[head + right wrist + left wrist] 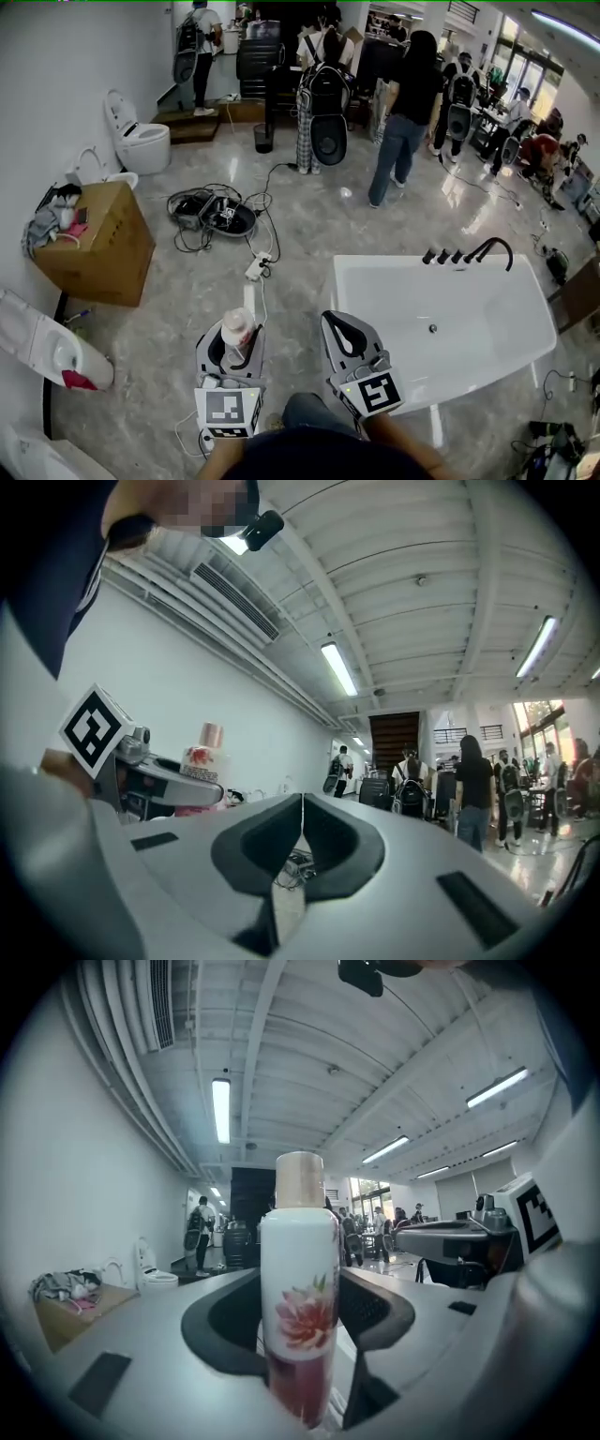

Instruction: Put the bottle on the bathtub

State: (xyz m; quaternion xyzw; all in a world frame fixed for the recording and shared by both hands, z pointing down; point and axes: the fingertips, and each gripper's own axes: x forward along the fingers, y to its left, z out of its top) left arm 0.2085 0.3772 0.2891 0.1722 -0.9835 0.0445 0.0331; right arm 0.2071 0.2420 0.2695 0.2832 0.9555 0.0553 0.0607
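Head view: left tool (pixel 232 339) clamped on white floral bottle (pixel 238 328), right tool (pixel 345 326) closed empty; carry upright onto white bathtub (pixel 394 263) rim.

A cardboard box (pixel 98 246) stands by the left wall, clutter on top, with a white toilet (pixel 141 139) beyond it. Cables (pixel 211 214) lie tangled on the floor, a power strip (pixel 256 268) near them. People (pixel 403 112) stand farther off.

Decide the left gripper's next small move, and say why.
Probably swing the left gripper right, toward the bathtub: it is shut on the upright bottle, which hangs over the floor left of the tub.
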